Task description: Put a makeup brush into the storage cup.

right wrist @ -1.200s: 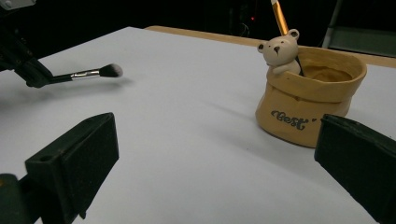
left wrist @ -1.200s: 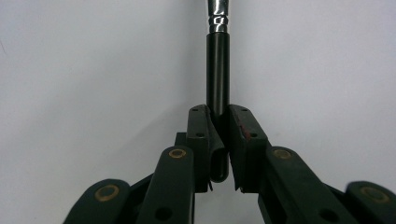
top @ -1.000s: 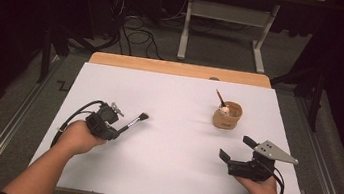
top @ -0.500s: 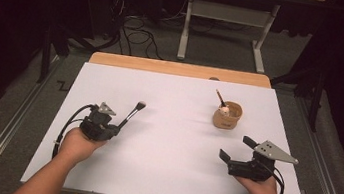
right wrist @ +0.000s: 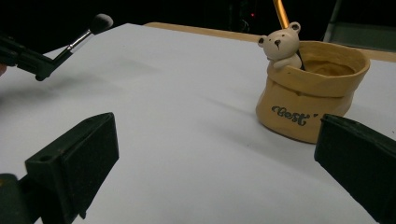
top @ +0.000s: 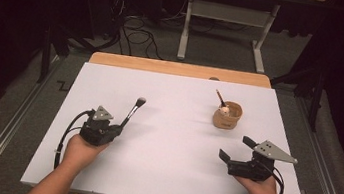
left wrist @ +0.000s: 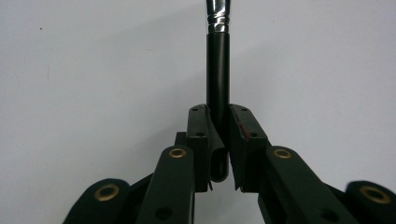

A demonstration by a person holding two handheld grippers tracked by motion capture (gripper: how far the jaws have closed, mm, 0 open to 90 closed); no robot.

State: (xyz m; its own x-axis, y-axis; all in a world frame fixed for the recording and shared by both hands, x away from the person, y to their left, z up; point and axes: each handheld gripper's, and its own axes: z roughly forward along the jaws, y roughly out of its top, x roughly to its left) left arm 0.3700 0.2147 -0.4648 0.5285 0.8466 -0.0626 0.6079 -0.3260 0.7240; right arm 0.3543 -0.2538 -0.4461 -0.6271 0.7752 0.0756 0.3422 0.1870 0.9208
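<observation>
Your left gripper [top: 123, 124] has its fingers clamped on the black handle of the makeup brush [top: 134, 109], and since a second ago you've swung that brush from pointing right across the table [top: 164, 176] to pointing up and away, bristles raised off the white surface. That reads as lining it up for the bear-shaped pot [top: 227, 115] (well apart, over on the right, already holding another brush). Your right gripper [top: 236, 148] hasn't moved, fingers wide and empty, near the pot.

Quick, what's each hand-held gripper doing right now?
Left hand-held gripper: closed on the brush.
Right hand-held gripper: open, holding nothing.
</observation>
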